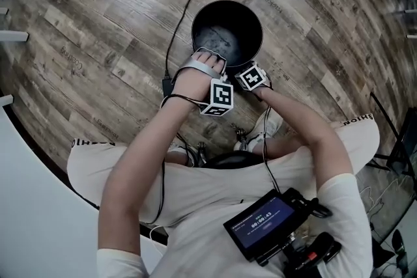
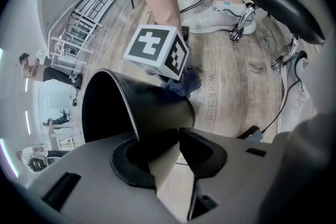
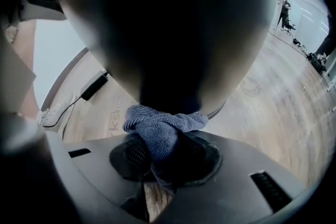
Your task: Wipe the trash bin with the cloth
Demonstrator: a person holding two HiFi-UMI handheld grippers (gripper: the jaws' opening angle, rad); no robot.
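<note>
L gripper (image 2: 169,144) fingers clamp trash bin (image 2: 152,107) rim; R gripper (image 3: 164,157) fingers clench cloth (image 3: 163,126) against bin's outer wall.

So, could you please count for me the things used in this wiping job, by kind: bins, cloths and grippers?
trash bin: 1
cloth: 1
grippers: 2 (left gripper, right gripper)
total: 4
</note>
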